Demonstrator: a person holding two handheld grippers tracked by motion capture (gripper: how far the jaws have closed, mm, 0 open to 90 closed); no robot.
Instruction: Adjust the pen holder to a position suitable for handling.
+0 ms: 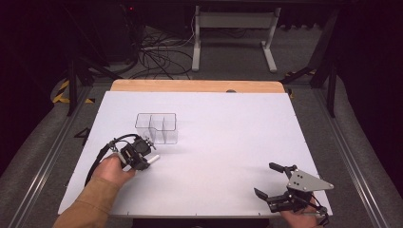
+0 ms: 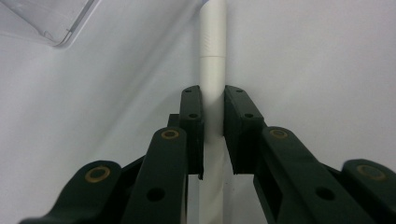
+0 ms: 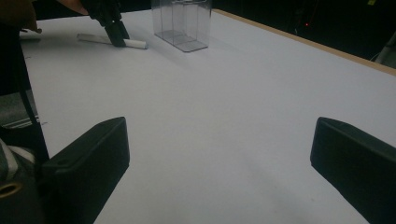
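Nearest, bottom right of the high view: right hand-held gripper (image 1: 268, 179), black, jaws spread wide with nothing between, resting idle near the front edge of the white matte worktop (image 1: 228, 142); seemingly parked there to leave room for the other hand. Same wide gap in the right gripper view, two blunt black pads (image 3: 88, 158) over bare white surface.

Farther left: left hand-held gripper (image 1: 145, 159), clamped across a slim white plastic cylinder, pen-like (image 1: 153, 159). Seen along the jaws in the left gripper view: flat black pads (image 2: 194, 121) pressed on both sides of the smooth round barrel (image 2: 212, 56), a fine seam where two sections meet, the piece lying flat on the worktop. Grip taken around mid-length, probably for balance on lifting.

Just beyond: clear hard-plastic organiser box with upright dividers (image 1: 157, 127), open-topped, empty, glossy walls; a likely destination, judging by closeness.
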